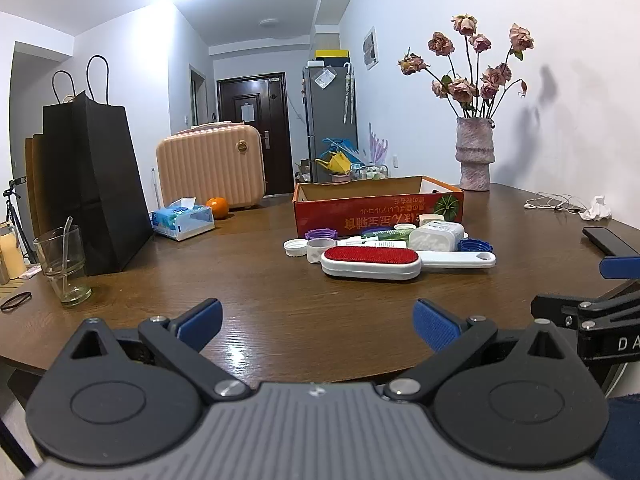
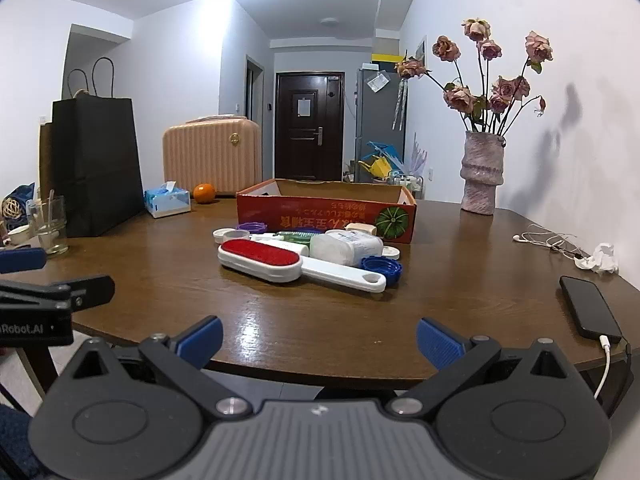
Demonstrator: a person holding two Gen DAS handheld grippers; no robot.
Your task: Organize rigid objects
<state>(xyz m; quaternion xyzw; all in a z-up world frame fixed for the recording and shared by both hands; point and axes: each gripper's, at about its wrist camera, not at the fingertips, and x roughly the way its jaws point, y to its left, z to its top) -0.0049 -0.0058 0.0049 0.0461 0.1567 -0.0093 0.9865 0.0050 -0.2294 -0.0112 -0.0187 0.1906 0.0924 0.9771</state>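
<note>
A white lint brush with a red pad (image 1: 372, 261) (image 2: 262, 258) lies on the brown table (image 1: 240, 292) (image 2: 168, 276), in front of a red cardboard box (image 1: 378, 204) (image 2: 326, 210). Around the brush lie a white container (image 1: 434, 237) (image 2: 346, 247), a blue cap (image 1: 475, 245) (image 2: 382, 267), a purple cap (image 1: 321, 234) (image 2: 251, 226), white caps (image 1: 296, 247) and a green bottle (image 2: 298, 234). My left gripper (image 1: 318, 322) hangs open over the table's near part, nothing between its blue pads. My right gripper (image 2: 320, 338) is open at the table's near edge, also empty.
A black paper bag (image 1: 94, 184) (image 2: 98, 164), a glass (image 1: 64, 264) (image 2: 48, 224), a tissue box (image 1: 182, 218) (image 2: 167, 200), an orange (image 1: 218, 207) (image 2: 204, 193) and a peach case (image 1: 210, 166) stand left and behind. A vase of flowers (image 1: 474, 152) (image 2: 482, 172), earphones (image 2: 548, 240) and a phone (image 2: 590, 306) are right.
</note>
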